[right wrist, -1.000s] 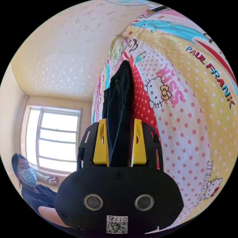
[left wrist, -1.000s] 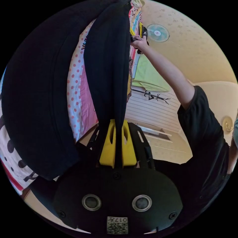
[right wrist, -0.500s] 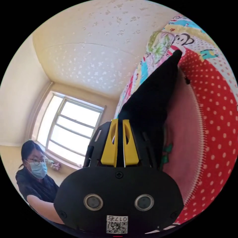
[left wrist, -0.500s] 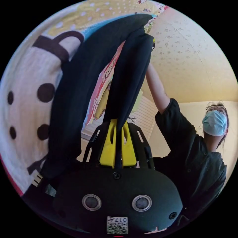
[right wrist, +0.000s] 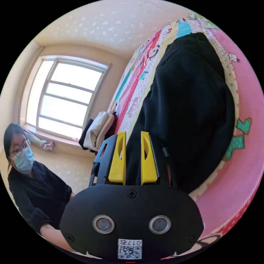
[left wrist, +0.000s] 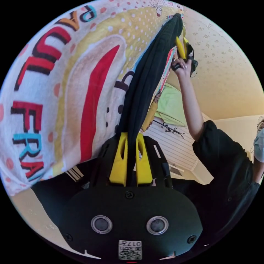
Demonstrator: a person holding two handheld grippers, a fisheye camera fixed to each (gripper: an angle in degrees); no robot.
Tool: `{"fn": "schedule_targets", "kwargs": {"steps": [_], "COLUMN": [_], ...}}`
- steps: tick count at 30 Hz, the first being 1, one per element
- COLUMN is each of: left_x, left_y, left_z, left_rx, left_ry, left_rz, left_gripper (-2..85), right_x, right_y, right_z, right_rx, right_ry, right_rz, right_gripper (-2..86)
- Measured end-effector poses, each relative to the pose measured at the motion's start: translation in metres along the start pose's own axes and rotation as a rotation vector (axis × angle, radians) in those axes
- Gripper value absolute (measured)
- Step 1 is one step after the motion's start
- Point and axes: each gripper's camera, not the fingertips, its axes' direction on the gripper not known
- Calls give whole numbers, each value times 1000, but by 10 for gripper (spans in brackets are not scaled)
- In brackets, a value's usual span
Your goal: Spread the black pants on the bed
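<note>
The black pants [left wrist: 148,77] run as a taut band from my left gripper [left wrist: 131,134] up to the right gripper [left wrist: 181,47], which a hand holds at the far end. The left jaws are shut on the fabric, close over the cartoon-print bed cover [left wrist: 55,90]. In the right gripper view the pants [right wrist: 192,110] lie bunched in a broad dark mass on the pink and patterned bed cover [right wrist: 247,154]. My right gripper [right wrist: 133,134] has black fabric filling the narrow gap between its yellow jaws.
A person in a black top [right wrist: 35,189] stands by the bright window [right wrist: 68,96]. A pile of folded clothes [right wrist: 96,132] lies at the bed's edge. A green cloth [left wrist: 169,104] and a white slatted panel [left wrist: 176,148] lie beyond the bed.
Both cameras swung. The pants, hanging in folds before, are now pulled into a straight band close to the bed cover. The right jaws stand a little wider than half a second ago.
</note>
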Motion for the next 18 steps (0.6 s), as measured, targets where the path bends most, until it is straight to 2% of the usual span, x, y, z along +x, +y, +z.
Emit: {"fn": "schedule_targets", "kwargs": {"steps": [2, 5, 7, 10, 15, 17, 18], "left_x": [5, 8, 8, 10, 25, 61, 69], "left_y": [-5, -11, -12, -11, -12, -9, -8], "left_z": [12, 28, 39, 59, 97, 117, 124], "left_rx": [-15, -30, -35, -39, -52, -59, -64], "left_ry": [-9, -21, -29, -20, 50, 23, -6], "left_rz": [0, -2, -7, -6, 54, 173, 186], "left_gripper": [54, 57, 55, 48, 39, 37, 37], "right_x": [-17, -22, -20, -20, -36, -46, -55], "right_y": [53, 153, 227, 286, 307, 310, 312], "right_z": [-4, 9, 21, 44, 40, 14, -3], "right_rx": [-53, -119, -45, 67, 263, 335, 338], "right_ry": [84, 100, -8, -193, -406, -382, -299], "right_rz": [5, 136, 292, 435, 381, 350, 333], "right_gripper": [83, 85, 87, 77, 28, 21, 24]}}
